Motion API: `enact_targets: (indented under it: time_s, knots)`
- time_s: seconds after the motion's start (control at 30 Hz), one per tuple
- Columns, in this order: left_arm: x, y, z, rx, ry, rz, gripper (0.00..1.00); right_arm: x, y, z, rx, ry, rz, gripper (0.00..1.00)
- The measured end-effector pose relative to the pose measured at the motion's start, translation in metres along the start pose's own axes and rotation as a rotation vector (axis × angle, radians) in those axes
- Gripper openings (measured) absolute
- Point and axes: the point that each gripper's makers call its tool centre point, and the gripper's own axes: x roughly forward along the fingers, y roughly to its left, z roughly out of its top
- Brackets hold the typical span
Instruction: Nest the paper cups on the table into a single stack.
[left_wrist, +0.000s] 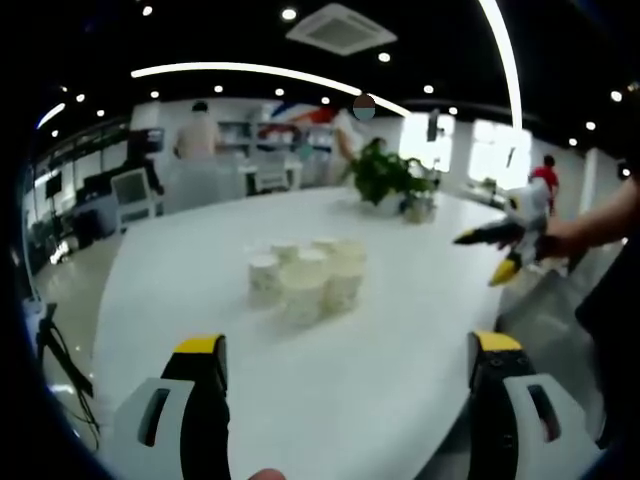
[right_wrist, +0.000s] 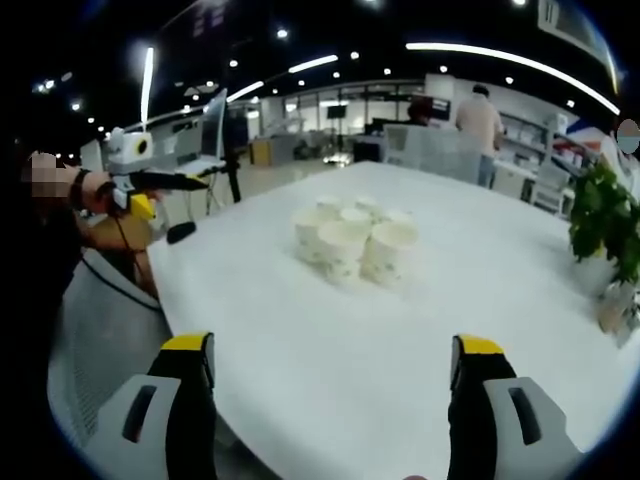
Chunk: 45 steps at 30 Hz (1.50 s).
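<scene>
jaws of the left gripper (left_wrist: 345, 365) stand wide apart and hold nothing, their yellow tips above the near part of the white tabletop (left_wrist: 400, 400). the right gripper (right_wrist: 333, 365) is wide too, also empty, and it hangs over the near edge of the same tabletop. between and beyond the jaws, in both the left gripper view and the right gripper view, sits the cluster of paper cups (left_wrist: 305, 275), upright, close together, some touching, well apart from both grippers. no cup is taken yet, so the step in hand seems to be the approach. to do it well, i think one gripper should choose a cup at the outer side of the cluster, close softly on its rim wall, and lift straight up so the neighbours do not fall. the cups look thin, pale, conical with rolled rims, so they can crush easily. the tabletop looks smooth and a bit glossy. farther away stands a green potted plant (left_wrist: 385, 175).
</scene>
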Motion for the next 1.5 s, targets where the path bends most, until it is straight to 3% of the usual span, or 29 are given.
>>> enact_targets:
  time_s: [0.3,0.47,0.57,1.0,1.5]
  knots:
    - [-0.004,0.002,-0.001,-0.002,-0.009,-0.005,0.99,-0.006,0.004,0.002,0.005,0.001,-0.022,0.96]
    - [-0.004,-0.007,-0.008,-0.001,0.018,-0.023,0.99,-0.001,0.014,0.001,-0.041,0.030,0.008,0.96]
    - [-0.005,-0.012,-0.009,0.004,0.022,-0.026,0.99,0.000,0.013,0.007,-0.062,0.015,0.012,0.96]
    - [-0.006,-0.008,-0.001,-0.008,0.010,0.018,0.99,0.017,-0.009,0.030,-0.044,-0.043,0.021,0.90]
    - [0.012,-0.016,-0.002,-0.037,0.014,0.010,0.99,0.070,-0.050,0.046,-0.158,0.006,0.048,0.79]
